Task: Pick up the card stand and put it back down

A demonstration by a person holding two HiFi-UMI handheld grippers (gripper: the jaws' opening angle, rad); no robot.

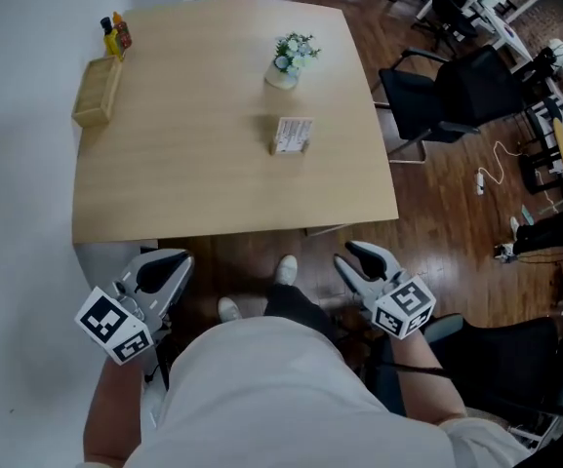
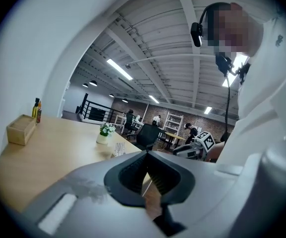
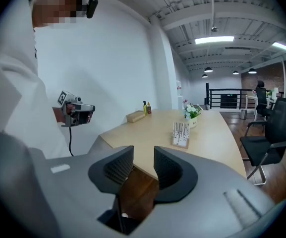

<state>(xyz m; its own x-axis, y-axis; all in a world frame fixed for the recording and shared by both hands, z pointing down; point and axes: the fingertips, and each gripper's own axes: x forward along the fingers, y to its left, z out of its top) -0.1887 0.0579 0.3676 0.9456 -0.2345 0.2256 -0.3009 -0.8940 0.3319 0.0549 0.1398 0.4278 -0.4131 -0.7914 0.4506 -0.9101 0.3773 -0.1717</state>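
Observation:
The card stand [image 1: 292,135] is a small wooden base with white cards upright in it, standing right of the middle of the light wooden table [image 1: 193,164]. It also shows in the left gripper view [image 2: 119,149] and the right gripper view [image 3: 181,133]. Both grippers are held close to the person's body, short of the table's near edge and far from the stand. My left gripper [image 1: 177,259] [image 2: 146,155] has its pads meeting at the tips, with nothing held. My right gripper [image 1: 355,254] [image 3: 143,165] stands open with a clear gap and nothing in it.
A white pot of flowers [image 1: 288,61] stands just beyond the card stand. A wooden box [image 1: 98,91] and small bottles [image 1: 115,35] sit at the table's far left, by the white wall. A black chair [image 1: 447,96] is at the table's right, with another at the lower right.

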